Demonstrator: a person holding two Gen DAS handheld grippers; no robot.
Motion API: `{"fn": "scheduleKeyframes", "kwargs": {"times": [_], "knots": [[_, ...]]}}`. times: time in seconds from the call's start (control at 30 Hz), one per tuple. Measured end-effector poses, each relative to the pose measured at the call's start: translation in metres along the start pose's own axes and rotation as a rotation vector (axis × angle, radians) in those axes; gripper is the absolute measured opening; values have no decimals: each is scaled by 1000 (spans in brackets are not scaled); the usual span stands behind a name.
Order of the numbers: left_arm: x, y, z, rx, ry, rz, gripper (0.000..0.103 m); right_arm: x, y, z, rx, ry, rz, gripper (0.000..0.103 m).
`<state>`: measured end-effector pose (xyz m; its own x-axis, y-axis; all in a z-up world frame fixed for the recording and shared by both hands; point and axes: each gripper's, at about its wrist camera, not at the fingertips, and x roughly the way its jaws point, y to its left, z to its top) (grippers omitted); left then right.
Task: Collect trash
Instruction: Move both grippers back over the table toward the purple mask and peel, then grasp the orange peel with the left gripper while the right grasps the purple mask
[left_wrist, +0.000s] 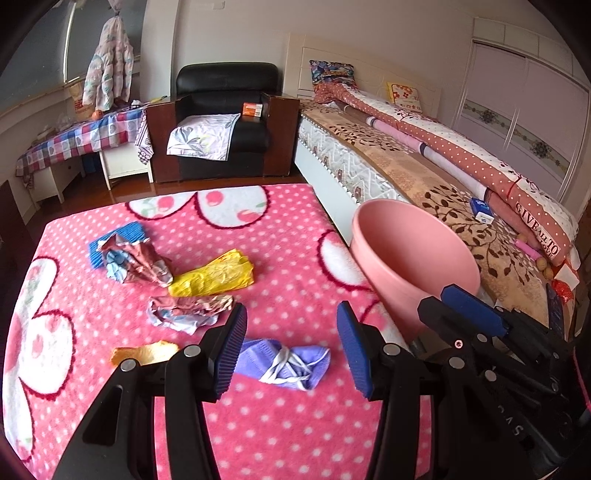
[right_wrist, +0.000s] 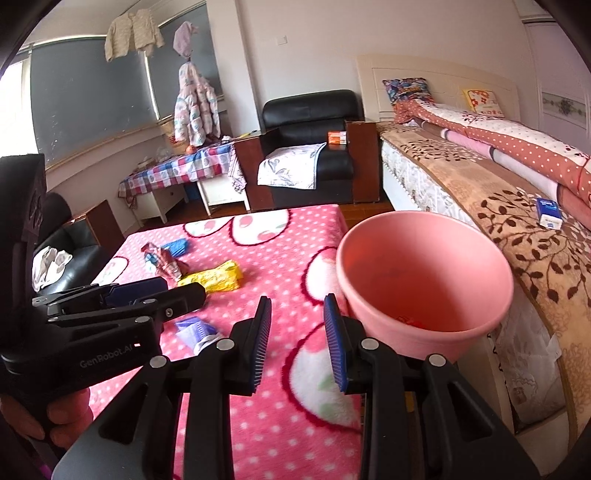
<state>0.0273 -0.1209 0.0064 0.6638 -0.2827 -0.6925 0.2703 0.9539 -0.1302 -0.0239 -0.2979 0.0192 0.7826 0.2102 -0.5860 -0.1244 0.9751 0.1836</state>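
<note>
Trash lies on the pink dotted blanket (left_wrist: 280, 258): a purple face mask (left_wrist: 284, 363), a crumpled red-and-white wrapper (left_wrist: 188, 310), a yellow bag (left_wrist: 214, 275), another crumpled wrapper on a blue piece (left_wrist: 129, 258), and an orange scrap (left_wrist: 146, 352). My left gripper (left_wrist: 291, 349) is open, its fingers either side of the mask, just above it. The pink bin (right_wrist: 424, 280) stands at the blanket's right edge with a small red scrap (right_wrist: 408, 321) inside. My right gripper (right_wrist: 297, 343) is open and empty, beside the bin's left wall. It also shows in the left wrist view (left_wrist: 476, 314).
A bed (right_wrist: 498, 192) with quilts runs along the right, close behind the bin. A black armchair (left_wrist: 221, 122) and a table with a checked cloth (left_wrist: 81, 136) stand at the far side. The left gripper's body (right_wrist: 110, 314) sits low left in the right wrist view.
</note>
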Motion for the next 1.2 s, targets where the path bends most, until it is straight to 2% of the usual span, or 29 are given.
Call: {"fn": "scheduleKeyframes", "kwargs": {"times": [0.1,0.37,0.67,0.8,0.9,1.07,1.1,1.17,1.2], "knots": [[-2,11,-6,-6,2,4,50,8,-1,0,30,59,36,30],[-16,61,-24,-59,-9,38,50,16,4,-8,5,77,25,30],[-30,118,-47,-136,-4,117,50,34,7,-15,57,144,150,30],[-21,134,-54,-185,31,134,50,42,10,-17,56,172,182,30],[-10,139,-54,-217,51,119,50,47,12,-19,47,191,193,30],[12,138,-48,-225,79,134,50,52,16,-18,12,215,212,30],[17,138,-47,-228,88,137,48,54,18,-17,0,220,218,30],[26,140,-46,-235,110,148,43,56,21,-14,-25,232,229,38],[30,141,-46,-245,124,146,38,56,22,-13,-33,234,232,41]]}}
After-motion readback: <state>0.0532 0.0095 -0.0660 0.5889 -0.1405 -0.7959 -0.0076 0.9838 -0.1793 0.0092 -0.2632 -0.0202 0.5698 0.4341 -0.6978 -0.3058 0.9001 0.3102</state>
